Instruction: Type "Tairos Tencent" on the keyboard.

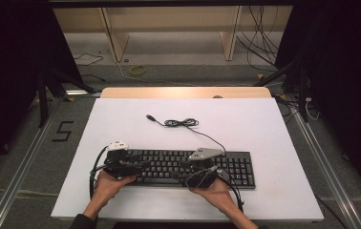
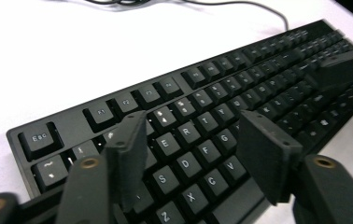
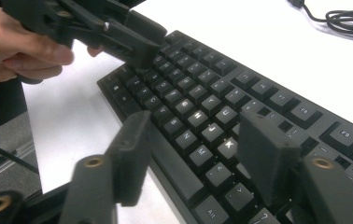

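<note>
A dim room with a white counter (image 1: 121,119) under the lamp. Each tool hangs over the near edge of the one black keyboard (image 1: 245,167), jaws apart with nothing between them: the left tool (image 1: 132,162) above the letter keys, the right tool (image 1: 198,171) near the middle. The keyboard's long axis runs nine to three; its single coiled cable (image 1: 181,123) lies at twelve.
</note>
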A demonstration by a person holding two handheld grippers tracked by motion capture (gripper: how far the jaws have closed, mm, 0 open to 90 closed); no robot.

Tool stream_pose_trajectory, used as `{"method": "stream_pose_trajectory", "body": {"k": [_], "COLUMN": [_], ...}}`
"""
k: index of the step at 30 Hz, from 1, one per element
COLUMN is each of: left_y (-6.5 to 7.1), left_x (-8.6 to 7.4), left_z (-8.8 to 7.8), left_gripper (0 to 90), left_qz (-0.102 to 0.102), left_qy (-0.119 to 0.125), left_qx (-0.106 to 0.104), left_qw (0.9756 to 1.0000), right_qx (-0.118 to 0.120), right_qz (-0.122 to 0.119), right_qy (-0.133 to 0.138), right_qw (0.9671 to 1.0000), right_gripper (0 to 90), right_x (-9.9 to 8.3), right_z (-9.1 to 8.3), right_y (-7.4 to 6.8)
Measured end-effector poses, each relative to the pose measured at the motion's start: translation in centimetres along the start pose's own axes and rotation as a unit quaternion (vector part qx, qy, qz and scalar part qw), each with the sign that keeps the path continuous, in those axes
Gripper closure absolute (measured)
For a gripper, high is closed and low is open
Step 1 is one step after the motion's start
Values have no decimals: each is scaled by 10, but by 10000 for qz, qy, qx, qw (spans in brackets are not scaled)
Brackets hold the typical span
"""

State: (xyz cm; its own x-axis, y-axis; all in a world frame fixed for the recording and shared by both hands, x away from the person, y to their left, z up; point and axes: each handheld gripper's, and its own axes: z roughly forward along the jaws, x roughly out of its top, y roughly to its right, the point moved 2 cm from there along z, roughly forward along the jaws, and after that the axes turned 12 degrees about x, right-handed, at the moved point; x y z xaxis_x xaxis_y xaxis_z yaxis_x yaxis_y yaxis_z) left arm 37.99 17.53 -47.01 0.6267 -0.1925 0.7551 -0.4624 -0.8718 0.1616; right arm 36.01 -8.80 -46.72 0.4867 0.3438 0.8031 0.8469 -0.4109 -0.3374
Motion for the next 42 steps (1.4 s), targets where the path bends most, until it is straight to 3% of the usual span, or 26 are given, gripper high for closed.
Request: {"method": "stream_pose_trajectory", "body": {"k": [11, 30, 42], "left_y": [5, 8, 8], "left_x": [-10, -20, -23], "left_z": [-15, -26, -29], "left_gripper": [301, 285, 284], "left_qz": [26, 58, 36], "left_qy": [420, 618, 696], "left_qx": [-158, -110, -110], "left_qw": [9990, 9980, 9975], "right_qx": [4, 0, -100], "right_qz": [-42, -138, -143], "right_qy": [-60, -317, -486], "right_qw": [10000, 9994, 9987], "right_gripper": [591, 836, 900], "right_x": [2, 7, 7], "right_z": [7, 24, 36], "right_y": [2, 1, 4]}}
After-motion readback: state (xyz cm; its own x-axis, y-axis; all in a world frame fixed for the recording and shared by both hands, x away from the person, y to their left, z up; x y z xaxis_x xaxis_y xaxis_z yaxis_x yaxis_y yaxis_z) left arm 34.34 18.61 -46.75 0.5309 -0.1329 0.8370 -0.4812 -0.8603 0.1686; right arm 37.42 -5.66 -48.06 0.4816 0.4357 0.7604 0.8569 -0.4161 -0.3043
